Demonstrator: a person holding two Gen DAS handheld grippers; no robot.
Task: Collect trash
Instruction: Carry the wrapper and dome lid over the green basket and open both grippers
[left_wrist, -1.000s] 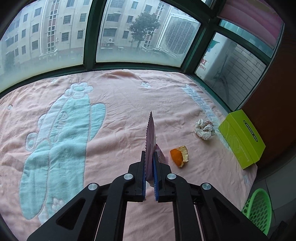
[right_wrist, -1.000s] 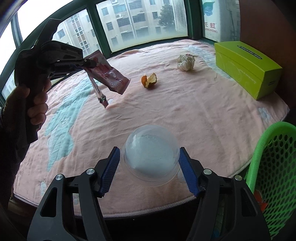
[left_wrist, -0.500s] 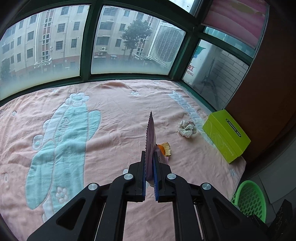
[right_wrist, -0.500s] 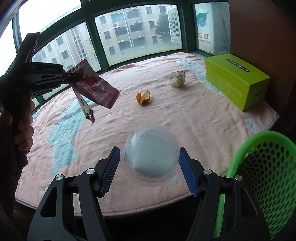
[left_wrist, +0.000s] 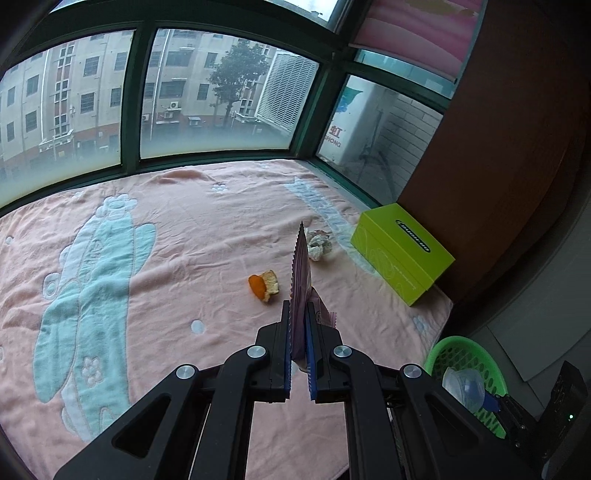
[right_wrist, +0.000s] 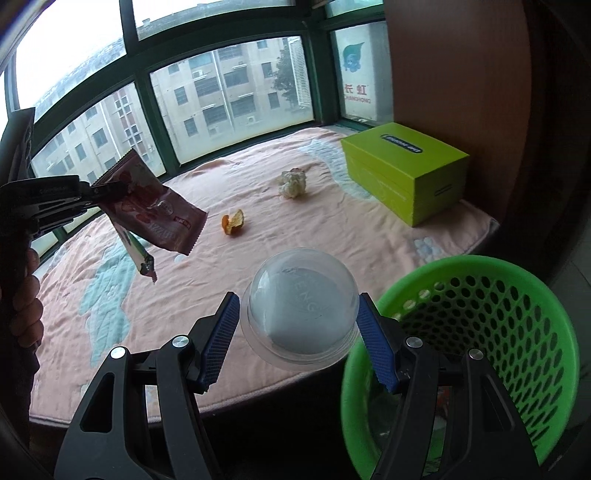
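My left gripper (left_wrist: 299, 332) is shut on a pink snack wrapper (left_wrist: 301, 273), held edge-on above the pink blanket; in the right wrist view the left gripper (right_wrist: 110, 190) holds the same wrapper (right_wrist: 159, 214) with a thin strip dangling below. My right gripper (right_wrist: 299, 321) is shut on a clear plastic dome lid (right_wrist: 301, 306), beside the rim of the green basket (right_wrist: 517, 295). An orange peel (left_wrist: 264, 286) (right_wrist: 232, 223) and a crumpled tissue (left_wrist: 319, 245) (right_wrist: 293, 182) lie on the blanket. The basket (left_wrist: 467, 356) sits off the bed's lower right edge.
A lime-green box (left_wrist: 402, 254) (right_wrist: 406, 177) stands at the blanket's right edge by a brown wall. Green-framed windows (left_wrist: 218, 96) run along the far side. A pink blanket (left_wrist: 166, 258) with a pale blue figure covers the platform. A person's hand (right_wrist: 22, 306) holds the left gripper's handle.
Both grippers pulled back and rose, still holding the wrapper and the dome lid. The basket came further into both views, and the peel and tissue now look farther off.
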